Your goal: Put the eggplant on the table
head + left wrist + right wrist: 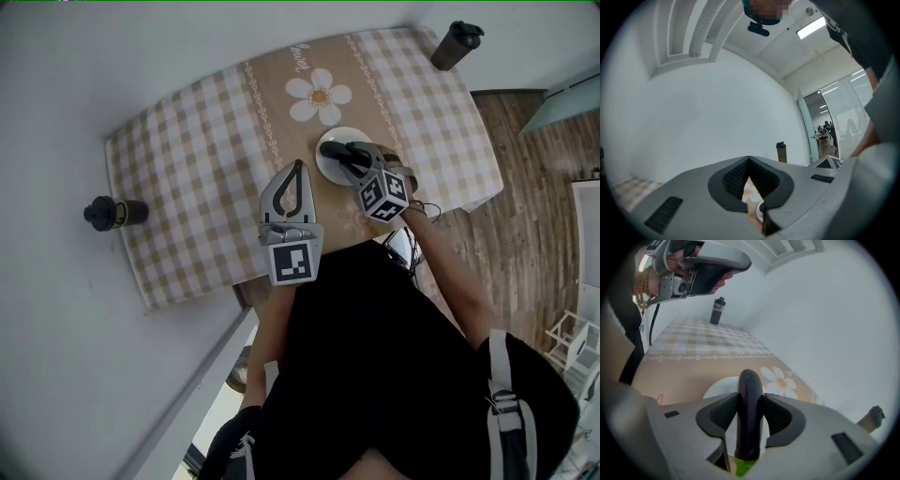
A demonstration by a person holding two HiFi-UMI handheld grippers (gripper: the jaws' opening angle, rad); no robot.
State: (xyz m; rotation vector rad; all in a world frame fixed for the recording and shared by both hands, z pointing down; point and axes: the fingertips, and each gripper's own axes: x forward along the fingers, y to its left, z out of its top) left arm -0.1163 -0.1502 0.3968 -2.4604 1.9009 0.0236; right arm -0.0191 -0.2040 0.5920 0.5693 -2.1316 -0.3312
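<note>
Setting: white-walled room with a wooden floor along one side. A table [192,155] stands under a checked cloth with a beige centre strip that bears a printed daisy [319,96]. One dark bottle [457,44] stands at the far corner and a second dark bottle [114,213] at the left edge.

Item 1, plate [325,169]: white and round, on the beige strip just nearer the person than the daisy.

Item 2, eggplant [750,427]: dark purple with a green stem end. It is clamped crosswise between the jaws of the right gripper [750,401], directly over the plate. Its long axis runs along the line of the jaws, with the dark tip pointing forward and the stem end back toward the handle. In the head view the tip points left across the plate. Whether its underside touches the plate cannot be told.

Item 3, right gripper: closed firmly on the eggplant, with a pad pressing on each side.

Item 4, left gripper [749,159]: jaws brought together at the tips with nothing held; only cloth shows through the gap. It hangs over the cloth left of the plate and nearer the person, apart from both plate and eggplant.

Assessment: the eggplant is already in the right gripper, so that arm should place it. Bare cloth lies on every side of the plate. A sideways carry clear of the rim, then a lowering with the long axis kept level, would probably lay it flat.
</note>
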